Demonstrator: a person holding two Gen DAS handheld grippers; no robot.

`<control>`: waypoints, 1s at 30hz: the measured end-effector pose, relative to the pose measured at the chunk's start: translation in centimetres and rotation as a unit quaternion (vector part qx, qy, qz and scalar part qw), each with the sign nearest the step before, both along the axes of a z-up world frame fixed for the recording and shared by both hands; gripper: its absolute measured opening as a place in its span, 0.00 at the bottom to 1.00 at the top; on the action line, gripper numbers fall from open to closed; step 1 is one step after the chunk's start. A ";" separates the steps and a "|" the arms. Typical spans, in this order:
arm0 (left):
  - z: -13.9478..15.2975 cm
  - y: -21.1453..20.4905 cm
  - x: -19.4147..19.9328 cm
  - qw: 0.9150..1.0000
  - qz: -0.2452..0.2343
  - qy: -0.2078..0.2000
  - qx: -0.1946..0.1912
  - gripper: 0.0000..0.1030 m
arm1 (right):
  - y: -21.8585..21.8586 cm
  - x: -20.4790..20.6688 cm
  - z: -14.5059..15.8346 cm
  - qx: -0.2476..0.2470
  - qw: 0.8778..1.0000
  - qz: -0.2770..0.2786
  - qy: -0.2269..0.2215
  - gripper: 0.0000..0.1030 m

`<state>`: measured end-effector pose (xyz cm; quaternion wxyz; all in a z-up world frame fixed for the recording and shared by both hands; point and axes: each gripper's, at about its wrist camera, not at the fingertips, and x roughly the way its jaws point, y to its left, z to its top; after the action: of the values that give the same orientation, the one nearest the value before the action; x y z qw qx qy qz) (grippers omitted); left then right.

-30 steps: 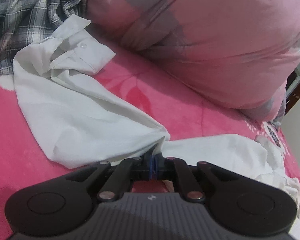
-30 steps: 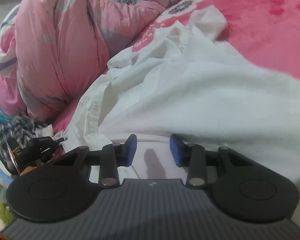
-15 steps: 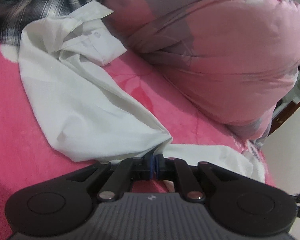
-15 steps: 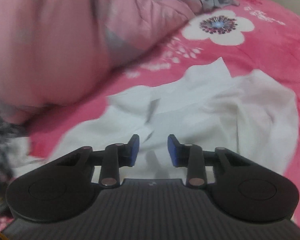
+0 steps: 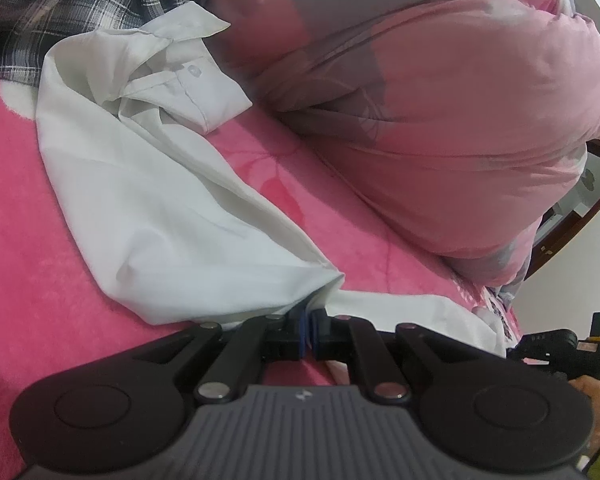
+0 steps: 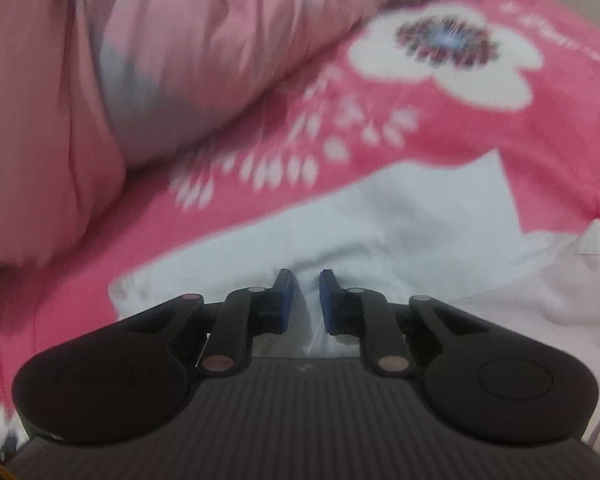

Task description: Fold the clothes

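— So, where's the white shirt (image 5: pixel 172 216) lying?

— Spread across the pink bed cover (image 5: pixel 16 208), its buttoned cuff (image 5: pixel 204 92) up near the plaid garment (image 5: pixel 60 4) and the big pink duvet (image 5: pixel 440 92). The sleeve runs from that cuff down to the left tool (image 5: pixel 307 334).

— And that tool's grip?

— Its blue pads are pressed nearly together on a bunched fold of the shirt, right where the sleeve narrows. More white cloth trails off to the right of the pinch, flat on the cover.

— What about the other one?

— The right tool (image 6: pixel 303 300) sits low over another part of the shirt (image 6: pixel 400 216), its pads parted with a modest gap between them. White fabric shows in that gap, but the view is smeared with blur, so I cannot tell whether the pads touch the cloth; they do not look clamped on it.

— Anything else around it?

— The duvet (image 6: pixel 160 52) bulks up on the left of that view, and the cover's white flower print (image 6: pixel 448 52) lies beyond the shirt. In the left view, the right tool's body (image 5: pixel 556 348) shows at the far right edge.
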<state>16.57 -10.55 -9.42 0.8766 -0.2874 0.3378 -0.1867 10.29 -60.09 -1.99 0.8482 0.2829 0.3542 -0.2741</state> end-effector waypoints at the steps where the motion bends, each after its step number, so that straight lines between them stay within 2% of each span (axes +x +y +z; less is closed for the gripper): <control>1: 0.0 0.1 0.0 1.000 0.000 0.000 -0.002 0.06 | 0.0 -0.4 0.3 0.006 1.000 -0.011 -0.004 0.14; 5: -0.1 0.1 -0.1 1.000 0.000 0.001 -0.005 0.06 | 1.1 -4.0 3.2 0.048 0.999 -0.018 0.000 0.18; 6: -0.1 0.2 -0.1 1.000 0.000 0.002 -0.007 0.06 | 1.8 -5.3 4.6 0.043 0.999 -0.009 0.009 0.20; 9: -0.1 0.2 -0.1 1.000 0.000 0.003 -0.010 0.06 | 3.9 -9.4 8.9 0.026 0.999 0.011 0.015 0.34; 11: -0.1 0.3 -0.1 1.000 0.000 0.005 -0.011 0.06 | 5.2 -12.3 12.0 0.014 1.000 0.020 0.008 0.47; 14: 0.0 0.4 -0.1 1.000 0.000 0.008 -0.014 0.06 | 7.0 -16.5 16.2 -0.004 1.000 0.031 -0.001 0.50; 17: 0.0 0.5 -0.1 1.000 0.000 0.010 -0.017 0.06 | 7.5 -18.1 18.0 -0.003 1.000 0.031 -0.005 0.53; 19: 0.0 0.5 -0.2 1.000 0.000 0.010 -0.016 0.06 | 7.7 -17.4 18.0 0.003 0.999 0.036 -0.010 0.56; 22: -0.1 0.5 0.0 1.000 0.000 0.010 -0.019 0.06 | 8.0 -13.4 15.8 0.024 0.998 0.062 -0.012 0.59; 26: -0.2 0.7 0.0 1.000 0.001 0.010 -0.020 0.06 | 8.6 -5.4 10.8 0.034 0.996 0.083 0.018 0.59; 30: -0.3 0.7 0.2 1.000 0.001 0.008 -0.021 0.07 | 8.6 0.6 6.7 0.050 0.995 0.071 0.052 0.59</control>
<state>16.73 -9.88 -9.75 0.8678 -0.3072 0.3410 -0.1906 10.87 -51.44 4.71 0.8307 0.2844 0.4303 -0.2095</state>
